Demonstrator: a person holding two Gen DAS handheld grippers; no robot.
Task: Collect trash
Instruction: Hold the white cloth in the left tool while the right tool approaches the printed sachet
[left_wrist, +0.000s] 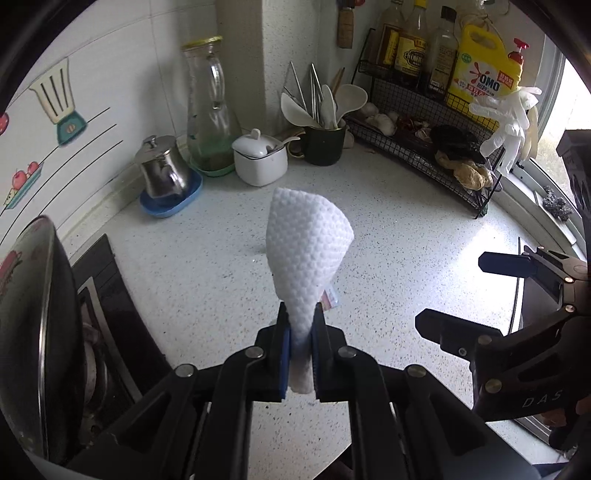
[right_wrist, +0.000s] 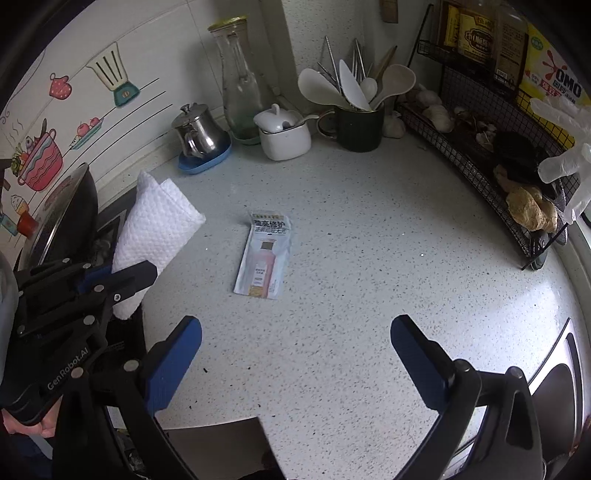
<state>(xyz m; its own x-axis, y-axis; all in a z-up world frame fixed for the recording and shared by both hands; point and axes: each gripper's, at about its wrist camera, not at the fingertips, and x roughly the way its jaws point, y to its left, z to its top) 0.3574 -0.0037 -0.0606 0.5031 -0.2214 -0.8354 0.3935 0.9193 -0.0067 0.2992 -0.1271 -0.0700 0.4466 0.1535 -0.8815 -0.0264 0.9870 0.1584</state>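
Observation:
My left gripper is shut on a white dimpled paper towel and holds it above the speckled countertop. The towel also shows in the right wrist view, held in the left gripper at the left. A flat printed sachet wrapper lies on the countertop ahead of my right gripper, which is open and empty above the counter. In the left wrist view only a corner of the sachet peeks out behind the towel, and the open right gripper is at the right.
At the back stand a steel pot on a blue tray, a glass carafe, a white sugar bowl and a dark utensil cup. A wire rack with bottles lines the right. A stove with a pan is at the left.

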